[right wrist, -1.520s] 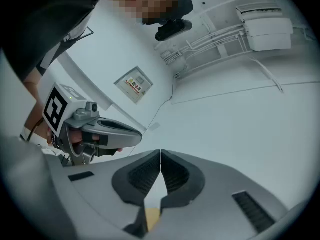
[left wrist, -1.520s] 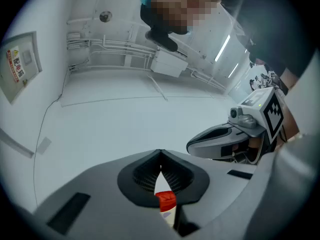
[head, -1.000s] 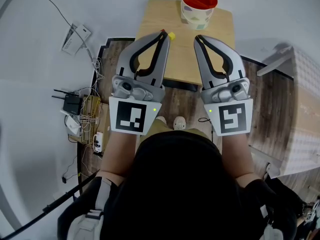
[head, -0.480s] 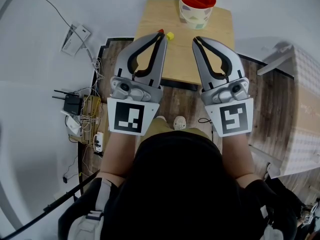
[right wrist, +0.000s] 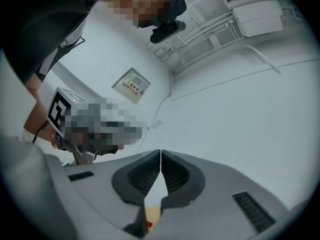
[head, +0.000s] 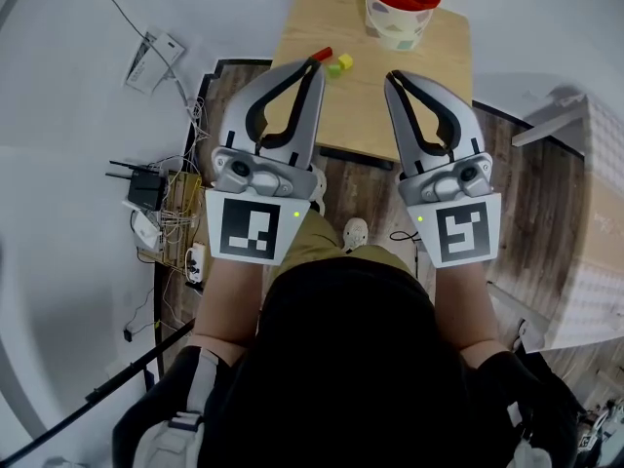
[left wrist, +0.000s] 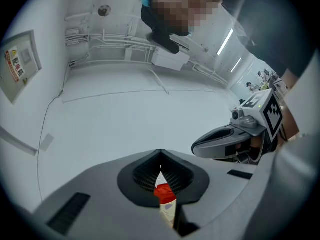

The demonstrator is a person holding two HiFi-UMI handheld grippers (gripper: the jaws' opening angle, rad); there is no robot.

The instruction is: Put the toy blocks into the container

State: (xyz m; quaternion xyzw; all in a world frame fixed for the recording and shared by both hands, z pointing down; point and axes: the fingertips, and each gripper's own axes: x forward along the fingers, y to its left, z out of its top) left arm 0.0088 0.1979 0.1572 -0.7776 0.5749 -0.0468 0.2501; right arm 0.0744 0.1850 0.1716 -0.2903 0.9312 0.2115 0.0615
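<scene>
A red cup-shaped container (head: 400, 3) with a pale patterned wall stands at the far edge of a small wooden table (head: 409, 96). A red block (head: 322, 55), a green block (head: 333, 68) and a yellow block (head: 345, 60) lie close together on the table's left part. My left gripper (head: 314, 66) is shut and empty, and its tip shows just left of the blocks. My right gripper (head: 392, 78) hangs over the table's middle, jaws together, nothing in it. Through the left gripper (left wrist: 160, 154) the container (left wrist: 165, 194) shows below the closed tips. The right gripper (right wrist: 160, 153) points at a white wall.
The table stands on dark wooden flooring (head: 526, 193) against a white wall. A router and tangled cables (head: 146, 203) lie at the left, and a white textured box (head: 600, 213) stands at the right. The person's dark torso (head: 341, 359) fills the lower part of the head view.
The table and container have shifted slightly right in the head view. A green block has come into sight past the left gripper's tip. Both grippers stay shut and hardly move.
</scene>
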